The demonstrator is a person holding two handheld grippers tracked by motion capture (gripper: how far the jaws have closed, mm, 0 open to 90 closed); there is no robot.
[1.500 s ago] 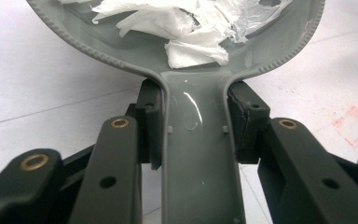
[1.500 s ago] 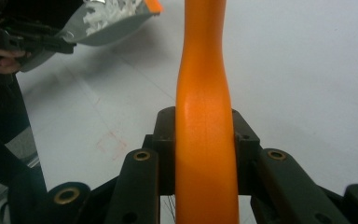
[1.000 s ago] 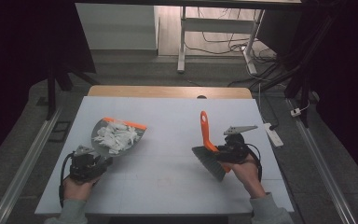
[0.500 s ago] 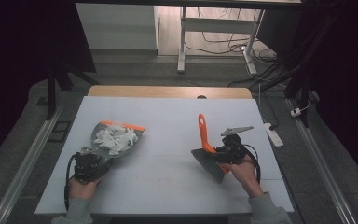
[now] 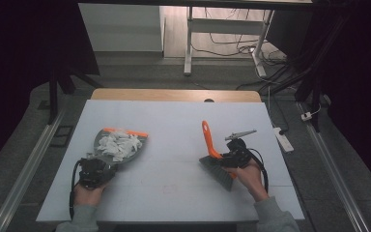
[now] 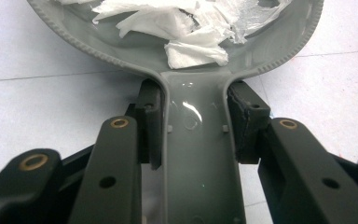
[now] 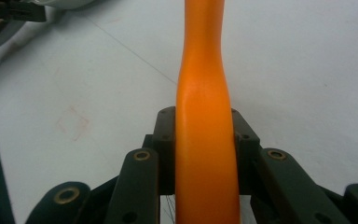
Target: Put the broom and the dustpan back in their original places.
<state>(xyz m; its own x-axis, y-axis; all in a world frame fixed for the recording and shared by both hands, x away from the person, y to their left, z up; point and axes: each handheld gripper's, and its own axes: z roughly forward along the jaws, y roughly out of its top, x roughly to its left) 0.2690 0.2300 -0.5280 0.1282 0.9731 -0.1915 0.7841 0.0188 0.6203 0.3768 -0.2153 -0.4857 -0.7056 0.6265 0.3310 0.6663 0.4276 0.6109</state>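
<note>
My left gripper [image 6: 193,126] pinched the dustpan [image 5: 121,145], level beneath paper scraps [image 5: 118,143]; my right gripper [image 7: 204,140] clamped the brush [image 5: 213,155], best lowered gently.

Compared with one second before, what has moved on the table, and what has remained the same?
The right tool has brought the brush down and a little toward the person, so its bristles now sit low at the table. The left tool drew the dustpan slightly nearer the person. Nothing was taken or released: both tools stay shut on their handles, and the white paper scraps remain in the dustpan.
</note>
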